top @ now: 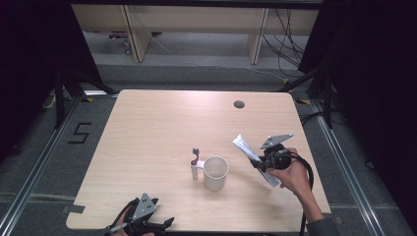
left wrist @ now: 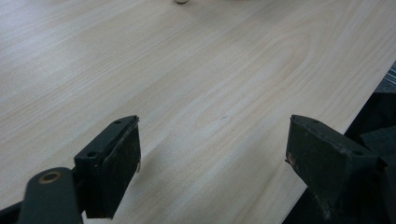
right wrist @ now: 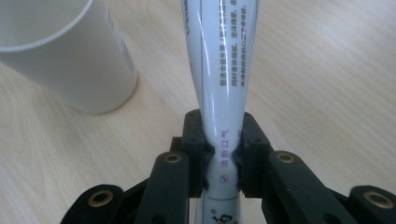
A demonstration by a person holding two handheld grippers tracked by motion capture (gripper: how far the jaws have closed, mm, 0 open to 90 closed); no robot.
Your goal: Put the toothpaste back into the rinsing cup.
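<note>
The right gripper (right wrist: 223, 158) clamps a white tube (right wrist: 224, 70) bearing small, unreadable printed characters.

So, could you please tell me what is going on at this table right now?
A person works with two handheld grippers. The right gripper is shut on a white squeeze tube with printed text, held off the light wooden table beside a white paper cup. A small white-and-pink item stands next to the cup. The left gripper rests open near the table's front edge, holding nothing.

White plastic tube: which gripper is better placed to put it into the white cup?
Probably the right gripper: it is already shut on the white plastic tube, beside the white cup. The left gripper sits open at the table's near edge.
</note>
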